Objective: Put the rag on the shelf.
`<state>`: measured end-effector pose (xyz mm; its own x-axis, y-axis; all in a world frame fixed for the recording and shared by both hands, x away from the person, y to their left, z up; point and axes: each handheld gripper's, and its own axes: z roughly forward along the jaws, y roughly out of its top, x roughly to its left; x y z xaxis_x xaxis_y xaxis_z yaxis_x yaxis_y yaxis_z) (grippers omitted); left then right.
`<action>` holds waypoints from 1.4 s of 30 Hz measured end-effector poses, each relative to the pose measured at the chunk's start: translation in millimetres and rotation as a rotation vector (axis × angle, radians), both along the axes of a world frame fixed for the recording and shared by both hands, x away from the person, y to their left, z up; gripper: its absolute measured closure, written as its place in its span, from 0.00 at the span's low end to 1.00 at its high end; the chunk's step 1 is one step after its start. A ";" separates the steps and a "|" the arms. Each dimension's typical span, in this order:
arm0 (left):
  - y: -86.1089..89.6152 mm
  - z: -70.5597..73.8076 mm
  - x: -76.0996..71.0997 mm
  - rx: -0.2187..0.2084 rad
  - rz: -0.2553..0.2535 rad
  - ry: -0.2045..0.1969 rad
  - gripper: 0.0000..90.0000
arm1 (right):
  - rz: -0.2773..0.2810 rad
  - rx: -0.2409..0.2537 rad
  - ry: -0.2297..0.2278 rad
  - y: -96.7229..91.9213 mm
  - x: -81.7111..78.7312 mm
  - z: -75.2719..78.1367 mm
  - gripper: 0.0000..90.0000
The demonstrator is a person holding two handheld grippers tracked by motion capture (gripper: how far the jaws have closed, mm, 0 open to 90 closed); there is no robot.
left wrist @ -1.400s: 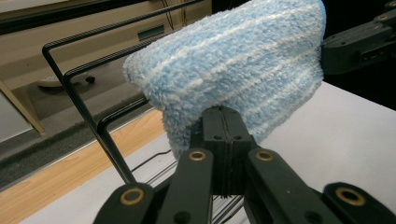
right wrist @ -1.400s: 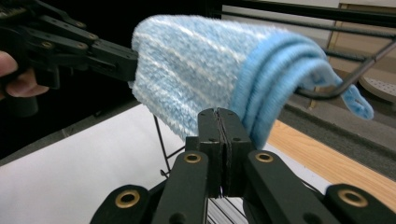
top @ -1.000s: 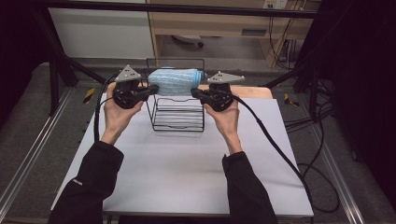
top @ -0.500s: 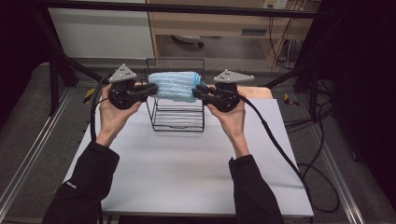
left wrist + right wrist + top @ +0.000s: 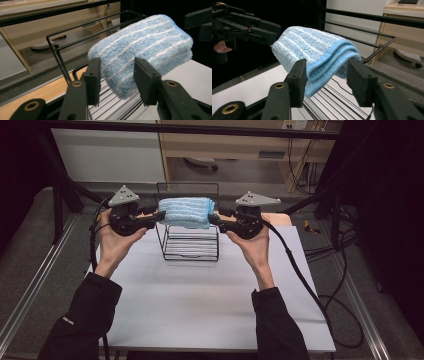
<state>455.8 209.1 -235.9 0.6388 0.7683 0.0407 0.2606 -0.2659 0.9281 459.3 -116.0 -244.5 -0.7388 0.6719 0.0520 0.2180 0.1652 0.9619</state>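
Left tool (image 5: 159, 215) and right tool (image 5: 214, 218): jaws have just been opening and stand apart, each flanking one end of the folded towel (image 5: 186, 212) without pressing it. The towel lies across the top of the wire rack (image 5: 191, 247) on the white bench (image 5: 200, 295); a wooden desk (image 5: 230, 145) stands beyond.

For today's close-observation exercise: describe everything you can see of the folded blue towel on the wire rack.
The towel is light blue terry with thin white stripes and a plain blue hem, folded into a thick bundle of several layers. It lies across the top of the black wire rack, its ends overhanging. The left gripper and right gripper each straddle an end; their jaws have just been opening and no longer pinch it.
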 end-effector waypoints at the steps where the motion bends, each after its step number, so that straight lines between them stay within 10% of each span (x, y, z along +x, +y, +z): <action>1: 1.0 0.5 -0.4 0.003 0.001 0.001 0.62 | 0.000 -0.003 0.000 -0.7 -0.6 0.5 0.55; 21: 20.5 -12.1 -21.3 0.069 0.021 0.029 0.38 | -0.037 -0.046 0.011 -21.8 -15.5 -6.9 0.18; 42: 42.1 -65.4 -46.5 0.104 0.044 0.099 0.12 | -0.094 -0.100 0.102 -72.8 -39.0 -55.3 0.02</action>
